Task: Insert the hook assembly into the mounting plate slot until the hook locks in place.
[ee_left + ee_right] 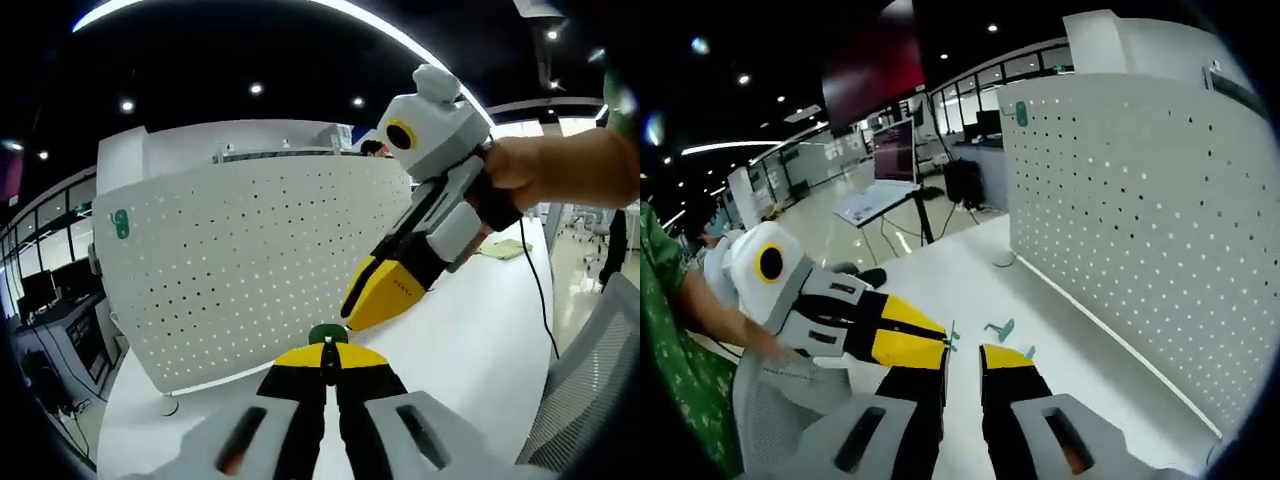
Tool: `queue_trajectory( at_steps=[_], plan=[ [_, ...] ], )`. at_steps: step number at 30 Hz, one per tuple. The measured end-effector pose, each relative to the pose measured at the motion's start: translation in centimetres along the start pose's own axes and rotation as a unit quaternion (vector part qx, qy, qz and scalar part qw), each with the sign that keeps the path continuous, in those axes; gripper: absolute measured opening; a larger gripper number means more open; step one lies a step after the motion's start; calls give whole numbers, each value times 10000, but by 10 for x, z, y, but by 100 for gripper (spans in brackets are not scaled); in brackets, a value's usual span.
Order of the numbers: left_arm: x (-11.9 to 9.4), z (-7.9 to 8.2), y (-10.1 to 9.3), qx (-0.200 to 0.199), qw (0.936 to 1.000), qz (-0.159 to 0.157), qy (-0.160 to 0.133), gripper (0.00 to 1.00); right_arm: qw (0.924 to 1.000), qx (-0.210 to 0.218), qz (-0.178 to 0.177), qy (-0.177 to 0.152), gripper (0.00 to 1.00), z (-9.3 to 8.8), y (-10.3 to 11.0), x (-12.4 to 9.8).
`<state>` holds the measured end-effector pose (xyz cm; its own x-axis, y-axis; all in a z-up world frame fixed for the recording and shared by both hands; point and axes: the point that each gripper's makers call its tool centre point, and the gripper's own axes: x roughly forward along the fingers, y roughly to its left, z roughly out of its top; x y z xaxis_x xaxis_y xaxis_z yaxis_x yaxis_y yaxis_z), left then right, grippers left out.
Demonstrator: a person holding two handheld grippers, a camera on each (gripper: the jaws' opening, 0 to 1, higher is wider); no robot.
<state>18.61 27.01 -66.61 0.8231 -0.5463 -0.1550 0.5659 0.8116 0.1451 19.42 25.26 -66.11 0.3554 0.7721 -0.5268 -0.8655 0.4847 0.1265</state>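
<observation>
A white perforated mounting plate (250, 265) (1140, 220) stands upright on the white table (470, 340), with one green hook (121, 224) (1021, 113) hanging near its upper corner. My left gripper (328, 352) (943, 340) is shut on a small green hook assembly (328, 333) (952, 338) pinched at its tips. A little short of the plate, my right gripper (962, 352) (356, 305) stands open with nothing in it, its tips close beside the left gripper's. Two more green hooks (1000, 328) (1028, 352) lie on the table ahead of it.
A person's hand (560, 170) holds the right gripper, and a green sleeve (670, 340) shows beside the left one. A mesh chair (590, 390) stands at the table edge. A cable (540, 290) trails over the table. Desks and monitors (895, 150) stand beyond.
</observation>
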Motion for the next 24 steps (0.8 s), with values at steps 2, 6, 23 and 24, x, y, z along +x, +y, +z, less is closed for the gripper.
queue_trajectory(
  at_steps=[2,6,23,24],
  plan=[
    [0,1,2,-18,10000,12,-6,2,9999,-66,-40,-106,17,2,-1,-1],
    [0,3,4,-60,10000,31,1,2,9996,-89,-73,-246,22,4,-3,-5],
    [-3,10,12,-279,9996,7,-1,2,9976,-198,-26,-665,51,-5,-3,-19],
    [-3,11,12,-293,9996,10,-4,2,9972,-210,-41,-714,53,-5,-3,-21]
  ],
)
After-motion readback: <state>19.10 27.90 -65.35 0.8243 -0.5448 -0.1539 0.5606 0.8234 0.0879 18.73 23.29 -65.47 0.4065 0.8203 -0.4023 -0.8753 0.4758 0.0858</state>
